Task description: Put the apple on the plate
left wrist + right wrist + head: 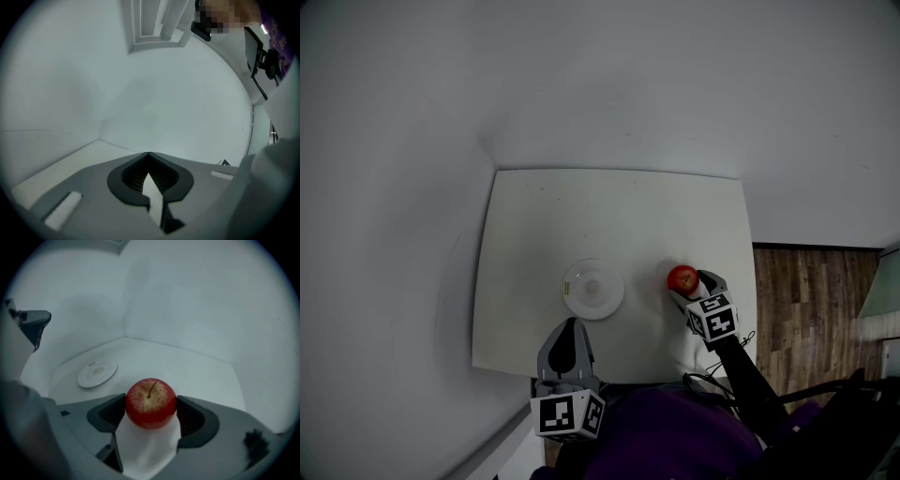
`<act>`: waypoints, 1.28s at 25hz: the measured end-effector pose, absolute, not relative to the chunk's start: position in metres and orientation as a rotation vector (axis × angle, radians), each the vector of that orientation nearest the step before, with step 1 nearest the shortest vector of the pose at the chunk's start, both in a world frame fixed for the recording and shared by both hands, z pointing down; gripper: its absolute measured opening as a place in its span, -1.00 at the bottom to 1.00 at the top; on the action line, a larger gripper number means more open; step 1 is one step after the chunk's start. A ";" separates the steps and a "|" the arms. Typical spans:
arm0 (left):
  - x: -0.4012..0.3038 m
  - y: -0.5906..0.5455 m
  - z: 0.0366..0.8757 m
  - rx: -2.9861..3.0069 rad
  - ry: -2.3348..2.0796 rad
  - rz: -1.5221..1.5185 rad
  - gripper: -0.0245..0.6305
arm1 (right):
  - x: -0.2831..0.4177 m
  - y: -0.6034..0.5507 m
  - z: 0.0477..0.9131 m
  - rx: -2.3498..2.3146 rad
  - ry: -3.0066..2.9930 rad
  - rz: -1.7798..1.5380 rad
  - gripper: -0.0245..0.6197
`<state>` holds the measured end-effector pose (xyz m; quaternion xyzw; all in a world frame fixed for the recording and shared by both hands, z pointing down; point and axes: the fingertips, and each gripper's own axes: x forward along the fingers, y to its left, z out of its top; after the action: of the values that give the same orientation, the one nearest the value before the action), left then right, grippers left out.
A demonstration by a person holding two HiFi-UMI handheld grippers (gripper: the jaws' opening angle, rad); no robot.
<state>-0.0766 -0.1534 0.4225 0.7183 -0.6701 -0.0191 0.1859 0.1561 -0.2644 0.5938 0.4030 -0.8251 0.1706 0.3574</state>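
Note:
A red apple with a short stem sits between the two jaws of my right gripper, right of the table's middle. In the right gripper view both dark pads press against the sides of the apple, so that gripper is shut on it. A small white round plate lies to the left of the apple, apart from it, and shows as a plate at the far left. My left gripper hangs at the table's near edge below the plate, jaws shut and holding nothing.
The white table stands in a corner of plain grey walls. Wood floor runs along its right side. A dark cable trails from the right gripper by the person's purple sleeve.

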 end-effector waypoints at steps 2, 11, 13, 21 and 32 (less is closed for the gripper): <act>-0.079 -0.151 0.422 2.020 -1.894 -0.057 -0.91 | 0.154 -0.264 0.593 1.034 -2.132 0.435 0.13; -0.087 -0.142 0.419 2.000 -1.918 -0.073 -0.91 | 0.139 -0.262 0.579 0.999 -2.166 0.401 0.13; -0.089 -0.139 0.417 1.992 -1.923 -0.076 -0.91 | 0.134 -0.261 0.575 0.985 -2.179 0.394 0.13; -0.105 -0.126 0.411 1.968 -1.959 -0.081 -0.91 | 0.110 -0.257 0.566 0.942 -2.206 0.356 0.13; -0.127 -0.113 0.415 1.925 -1.998 -0.093 -0.91 | 0.073 -0.253 0.566 0.873 -2.229 0.314 0.13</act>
<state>-0.1266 -0.1128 0.4150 0.6818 -0.7078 -0.0329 0.1817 0.0728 -0.2534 0.5661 0.3378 -0.8629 0.1217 0.3558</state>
